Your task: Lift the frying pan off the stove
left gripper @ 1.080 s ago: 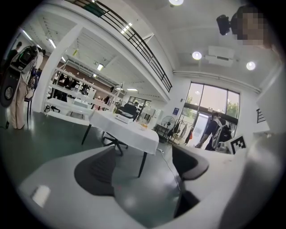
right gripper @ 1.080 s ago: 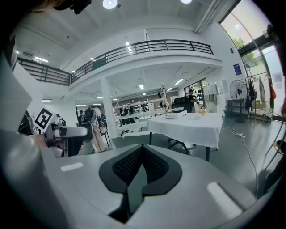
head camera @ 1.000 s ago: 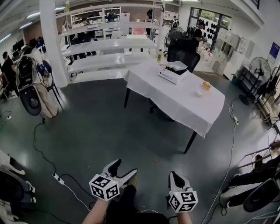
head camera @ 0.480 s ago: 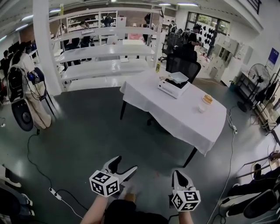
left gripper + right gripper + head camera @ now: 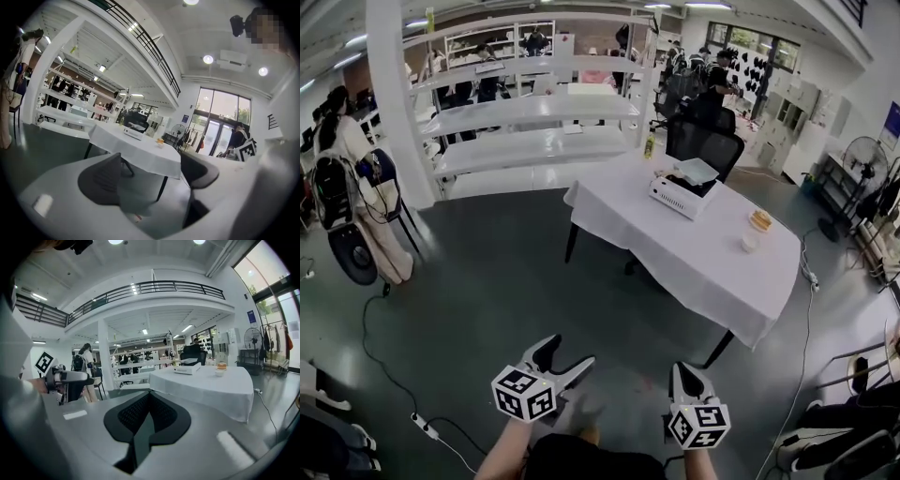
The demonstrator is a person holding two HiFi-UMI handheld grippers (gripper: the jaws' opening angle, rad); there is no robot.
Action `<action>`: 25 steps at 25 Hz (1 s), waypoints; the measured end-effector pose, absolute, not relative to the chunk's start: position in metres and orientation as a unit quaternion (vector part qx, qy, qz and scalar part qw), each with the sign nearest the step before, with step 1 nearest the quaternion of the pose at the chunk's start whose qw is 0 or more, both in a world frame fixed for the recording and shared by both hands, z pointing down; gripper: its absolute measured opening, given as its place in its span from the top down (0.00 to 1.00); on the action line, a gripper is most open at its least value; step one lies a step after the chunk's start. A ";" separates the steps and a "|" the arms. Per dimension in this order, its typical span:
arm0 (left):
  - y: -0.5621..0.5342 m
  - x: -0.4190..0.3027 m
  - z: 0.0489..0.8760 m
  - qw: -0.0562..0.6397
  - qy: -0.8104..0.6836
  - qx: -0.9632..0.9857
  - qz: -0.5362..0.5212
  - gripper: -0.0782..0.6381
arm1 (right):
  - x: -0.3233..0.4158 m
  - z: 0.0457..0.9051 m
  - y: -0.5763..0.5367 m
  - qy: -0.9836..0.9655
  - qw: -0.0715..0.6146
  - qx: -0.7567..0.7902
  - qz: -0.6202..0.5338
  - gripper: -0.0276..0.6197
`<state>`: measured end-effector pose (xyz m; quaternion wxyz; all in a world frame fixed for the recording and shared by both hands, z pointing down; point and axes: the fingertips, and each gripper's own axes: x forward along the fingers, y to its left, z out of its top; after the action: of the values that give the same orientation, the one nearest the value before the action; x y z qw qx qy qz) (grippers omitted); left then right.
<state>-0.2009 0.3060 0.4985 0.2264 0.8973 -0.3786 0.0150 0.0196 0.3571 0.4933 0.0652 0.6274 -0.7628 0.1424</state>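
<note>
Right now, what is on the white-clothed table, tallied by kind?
stove: 1
pan: 1
orange item: 1
white cup: 1
Total: 4

No words, brands or numbers legible anywhere.

- Black-and-white square code patterns on the cubes of the left gripper and right gripper: blocks only, no characters.
- Blue wall sign, far right of head view: print too small to read.
- Blue door sign beside the glass entrance, left gripper view: unreadable.
- Blue plaque high on the wall, right gripper view: pale marks, not legible.
- Stove front face: any marking too small to tell.
</note>
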 end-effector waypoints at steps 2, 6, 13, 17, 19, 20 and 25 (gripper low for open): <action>0.300 -0.204 0.500 0.226 -0.376 0.898 0.017 0.29 | 0.016 0.496 0.349 -0.762 0.066 0.628 0.144 0.95; 0.301 -0.204 0.503 0.226 -0.373 0.900 0.024 0.29 | 0.016 0.498 0.349 -0.761 0.064 0.629 0.147 0.95; 0.296 -0.212 0.510 0.238 -0.365 0.900 0.022 0.29 | 0.008 0.501 0.337 -0.758 0.067 0.629 0.158 0.95; 0.279 -0.212 0.520 0.241 -0.366 0.898 0.027 0.29 | 0.009 0.511 0.319 -0.758 0.073 0.627 0.164 0.95; 0.270 -0.211 0.521 0.242 -0.366 0.898 0.025 0.29 | 0.009 0.512 0.308 -0.760 0.074 0.624 0.163 0.95; 0.264 -0.210 0.521 0.241 -0.366 0.899 0.025 0.29 | 0.009 0.512 0.302 -0.761 0.076 0.623 0.163 0.95; 0.224 -0.203 0.526 0.240 -0.370 0.897 0.022 0.29 | 0.013 0.517 0.255 -0.768 0.081 0.614 0.163 0.95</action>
<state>-0.2032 0.2243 0.5255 0.2399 0.8972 -0.3702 0.0224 0.0135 0.2553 0.5173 0.0807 0.6142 -0.7680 0.1625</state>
